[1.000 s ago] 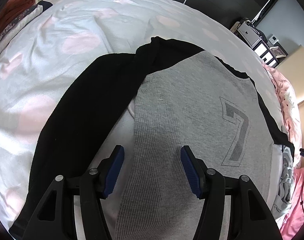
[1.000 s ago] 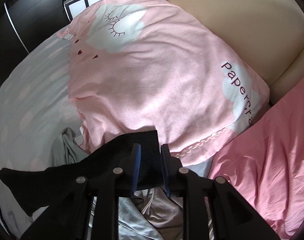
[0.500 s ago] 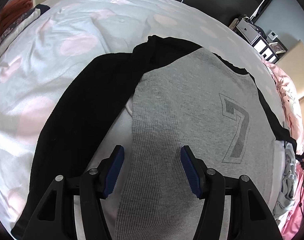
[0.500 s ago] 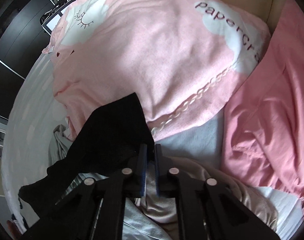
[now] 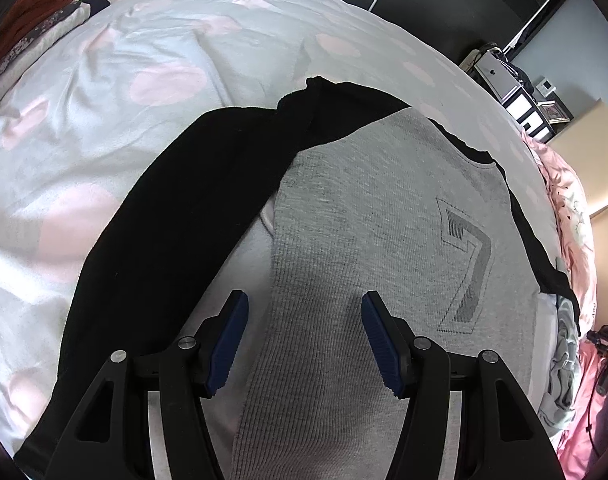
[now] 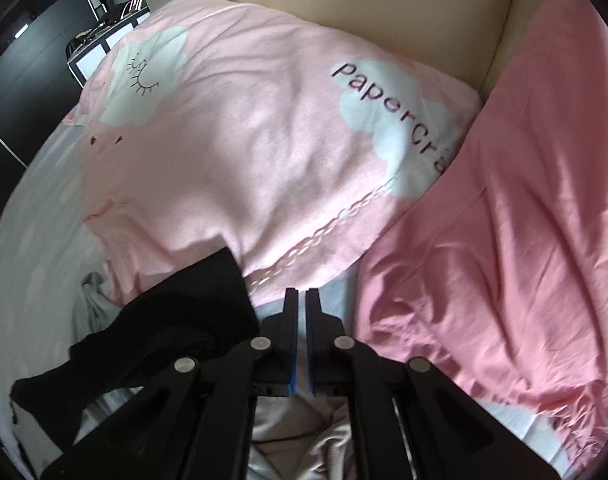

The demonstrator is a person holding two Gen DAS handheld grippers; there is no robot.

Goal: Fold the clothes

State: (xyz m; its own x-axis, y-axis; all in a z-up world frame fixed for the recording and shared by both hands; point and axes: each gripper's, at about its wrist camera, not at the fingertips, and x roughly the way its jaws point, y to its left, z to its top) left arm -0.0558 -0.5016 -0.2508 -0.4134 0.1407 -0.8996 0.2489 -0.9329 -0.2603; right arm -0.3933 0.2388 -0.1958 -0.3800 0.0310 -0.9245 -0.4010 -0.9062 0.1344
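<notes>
A grey shirt point(image 5: 384, 220) with black sleeves and a printed 7 lies flat on the bed. Its left black sleeve point(image 5: 176, 220) runs down beside the body. My left gripper point(image 5: 304, 320) hangs open just above the shirt's ribbed hem, with nothing between its blue pads. In the right wrist view the other black sleeve point(image 6: 192, 312) lies crumpled against the pink pillow. My right gripper point(image 6: 302, 296) stands just right of that sleeve. Its jaws are opening, a thin slit shows between the pads and nothing is in it.
A pink pillow point(image 6: 244, 140) with cloud prints and a pink sheet point(image 6: 504, 220) lie ahead of the right gripper, below a beige headboard point(image 6: 364, 8). A crumpled grey garment point(image 6: 92, 300) sits at the left. Folded clothes point(image 5: 32, 28) are stacked at the far left of the spotted bed cover point(image 5: 124, 80).
The right gripper let go of the black sleeve's cuff and shifted to the right of it; the sleeve now lies on the bed. The left gripper and the shirt have not moved.
</notes>
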